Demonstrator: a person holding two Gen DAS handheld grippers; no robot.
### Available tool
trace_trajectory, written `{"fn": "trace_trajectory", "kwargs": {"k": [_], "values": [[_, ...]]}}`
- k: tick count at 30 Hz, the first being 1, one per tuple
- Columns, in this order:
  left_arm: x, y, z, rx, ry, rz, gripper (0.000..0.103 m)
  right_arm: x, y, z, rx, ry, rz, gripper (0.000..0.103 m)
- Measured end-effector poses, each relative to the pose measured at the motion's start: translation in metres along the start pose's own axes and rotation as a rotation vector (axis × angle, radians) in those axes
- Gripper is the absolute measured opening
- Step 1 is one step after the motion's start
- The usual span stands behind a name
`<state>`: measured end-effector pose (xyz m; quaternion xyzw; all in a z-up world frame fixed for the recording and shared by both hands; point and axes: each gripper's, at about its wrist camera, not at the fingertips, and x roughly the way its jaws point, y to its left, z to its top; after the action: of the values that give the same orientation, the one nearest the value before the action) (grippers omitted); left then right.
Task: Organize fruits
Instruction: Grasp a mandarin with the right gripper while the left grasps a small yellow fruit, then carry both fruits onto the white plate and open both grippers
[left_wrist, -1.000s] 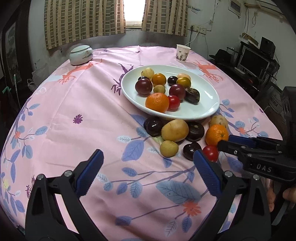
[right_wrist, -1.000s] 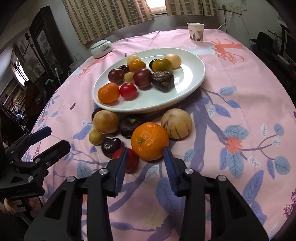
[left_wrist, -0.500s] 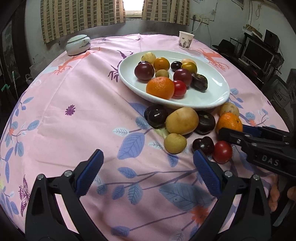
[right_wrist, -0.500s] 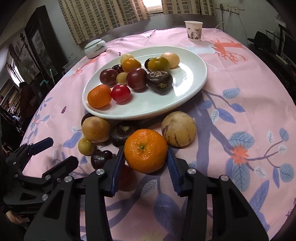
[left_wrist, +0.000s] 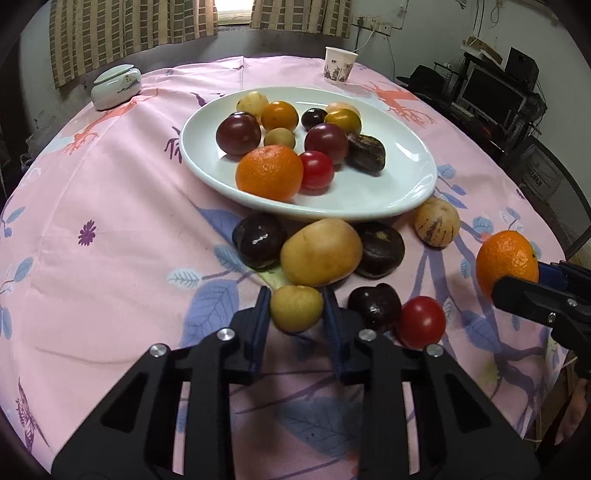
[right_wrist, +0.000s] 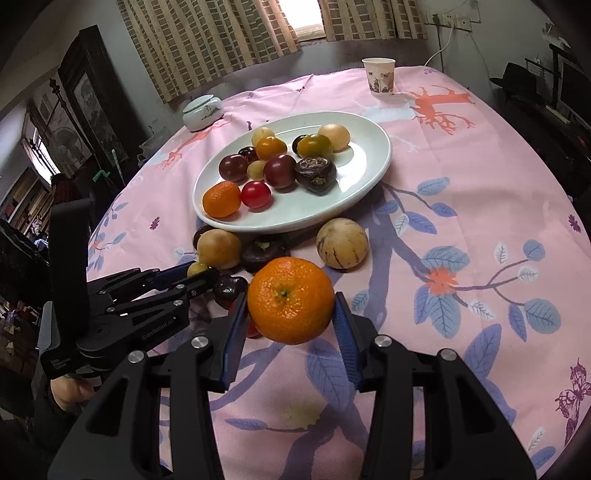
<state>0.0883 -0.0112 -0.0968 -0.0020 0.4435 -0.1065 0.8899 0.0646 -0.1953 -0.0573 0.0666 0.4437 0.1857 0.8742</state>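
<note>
A white oval plate (left_wrist: 391, 192) (right_wrist: 365, 177) holds several fruits, among them an orange (left_wrist: 269, 171) and a red tomato (left_wrist: 316, 170). Loose fruits lie on the cloth in front of it. My left gripper (left_wrist: 296, 314) is shut on a small yellow-green fruit (left_wrist: 296, 307) that rests on the cloth; the gripper also shows in the right wrist view (right_wrist: 203, 275). My right gripper (right_wrist: 290, 314) is shut on an orange (right_wrist: 290, 300) and holds it above the cloth; the orange shows at the right in the left wrist view (left_wrist: 506, 264).
Loose on the cloth: a large tan fruit (left_wrist: 320, 252), two dark purple fruits (left_wrist: 259, 240) (left_wrist: 379, 249), a dark plum (left_wrist: 374, 306), a red tomato (left_wrist: 421, 322), a striped pale fruit (left_wrist: 436, 226). A paper cup (left_wrist: 340, 70) and a lidded ceramic jar (left_wrist: 116, 85) stand at the back.
My left gripper moved forward and closed on the small yellow-green fruit. My right gripper closed on the orange and lifted it off the cloth.
</note>
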Motion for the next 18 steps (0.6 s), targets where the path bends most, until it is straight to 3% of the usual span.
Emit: {"fn": "trace_trajectory", "kwargs": {"k": [18], "values": [[-0.066, -0.01, -0.012, 0.012, -0.087, -0.055, 0.028, -0.011, 0.014, -0.006, -0.031, -0.017, 0.006, 0.046]]}}
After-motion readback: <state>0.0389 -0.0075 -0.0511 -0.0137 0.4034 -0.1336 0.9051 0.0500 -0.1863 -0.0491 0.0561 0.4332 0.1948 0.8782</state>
